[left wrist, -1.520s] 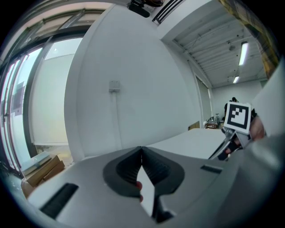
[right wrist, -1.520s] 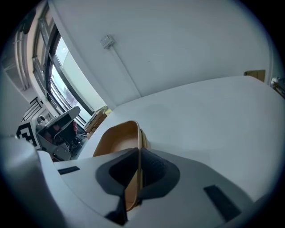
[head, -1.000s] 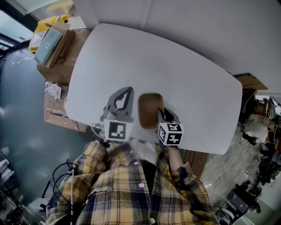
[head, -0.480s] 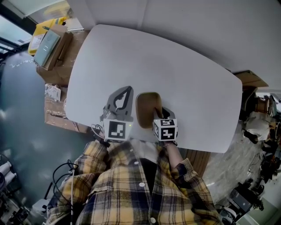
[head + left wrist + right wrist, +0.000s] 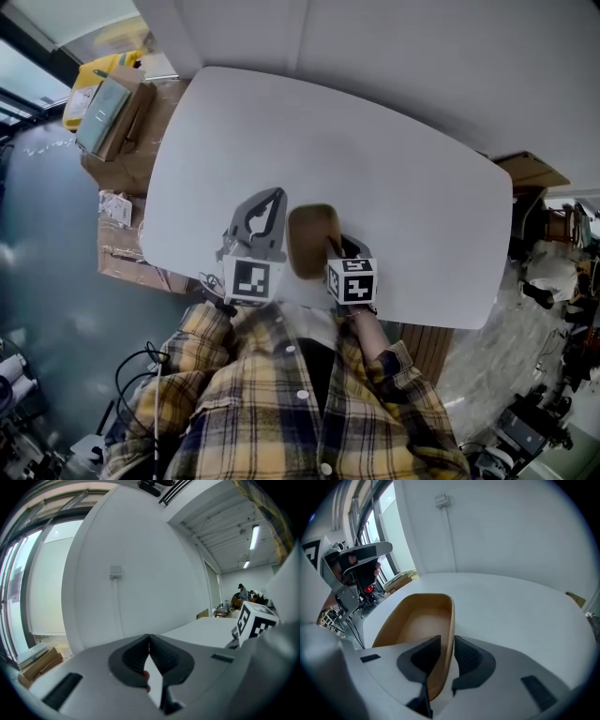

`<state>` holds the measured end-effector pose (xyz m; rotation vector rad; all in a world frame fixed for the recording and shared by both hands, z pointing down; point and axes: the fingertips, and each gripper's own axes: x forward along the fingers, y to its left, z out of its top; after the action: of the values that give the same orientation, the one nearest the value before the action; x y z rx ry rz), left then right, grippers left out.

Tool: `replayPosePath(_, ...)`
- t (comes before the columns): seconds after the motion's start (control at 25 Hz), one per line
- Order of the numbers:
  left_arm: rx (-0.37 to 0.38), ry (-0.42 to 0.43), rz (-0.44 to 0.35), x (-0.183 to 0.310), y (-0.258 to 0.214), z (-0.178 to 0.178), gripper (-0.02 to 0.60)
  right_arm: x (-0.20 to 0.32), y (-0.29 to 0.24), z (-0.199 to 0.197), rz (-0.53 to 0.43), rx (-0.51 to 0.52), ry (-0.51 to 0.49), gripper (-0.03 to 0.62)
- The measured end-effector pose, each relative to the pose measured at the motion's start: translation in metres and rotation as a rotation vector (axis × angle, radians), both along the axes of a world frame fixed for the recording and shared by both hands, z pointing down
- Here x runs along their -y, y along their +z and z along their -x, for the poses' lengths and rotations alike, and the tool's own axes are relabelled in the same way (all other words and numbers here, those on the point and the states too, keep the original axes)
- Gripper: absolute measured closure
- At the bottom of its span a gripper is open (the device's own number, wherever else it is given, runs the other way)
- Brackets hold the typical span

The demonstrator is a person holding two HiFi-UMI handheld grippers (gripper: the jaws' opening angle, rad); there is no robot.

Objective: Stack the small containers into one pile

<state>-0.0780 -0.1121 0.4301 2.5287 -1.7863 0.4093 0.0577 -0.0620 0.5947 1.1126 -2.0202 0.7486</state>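
The tan container [image 5: 312,240] sits on the white bench [image 5: 403,178], near the person's edge. The right gripper [image 5: 336,249] straddles the container's wall. Its jaws have just been opening and now stand apart, with a gap showing at the inner pad. The left gripper [image 5: 270,199] is pressed together on nothing and hovers just beside the container. The step appears to be a release. Spread the jaws clear of the wall, then withdraw along it so that neither pad drags the rim. Whether other containers are nested inside cannot be told.
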Motion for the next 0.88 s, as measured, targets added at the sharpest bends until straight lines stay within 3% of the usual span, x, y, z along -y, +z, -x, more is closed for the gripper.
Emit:
replayPosePath(0.16,0.008,0.029,-0.008,0.003,-0.007,-0.009,0.563,0.004,-0.022,-0.003,-0.011,0.082,0.007,0.499)
replayPosePath(0.28,0.014,0.071,-0.002,0.007,-0.020,-0.019,0.563,0.013,-0.053,-0.008,-0.072,0.152,0.031,0.499)
replayPosePath(0.44,-0.042,0.120,-0.033,0.017,-0.056,-0.036,0.563,0.035,-0.106,-0.015,-0.211,0.208,0.015,0.499)
replayPosePath(0.64,-0.209,0.185,-0.064,0.015,-0.101,-0.064,0.563,0.059,-0.192,-0.024,-0.419,0.262,-0.008,0.499)
replayPosePath(0.88,-0.251,0.273,-0.084,0.010,-0.132,-0.095,0.563,0.059,-0.291,-0.020,-0.711,0.347,-0.067,0.541)
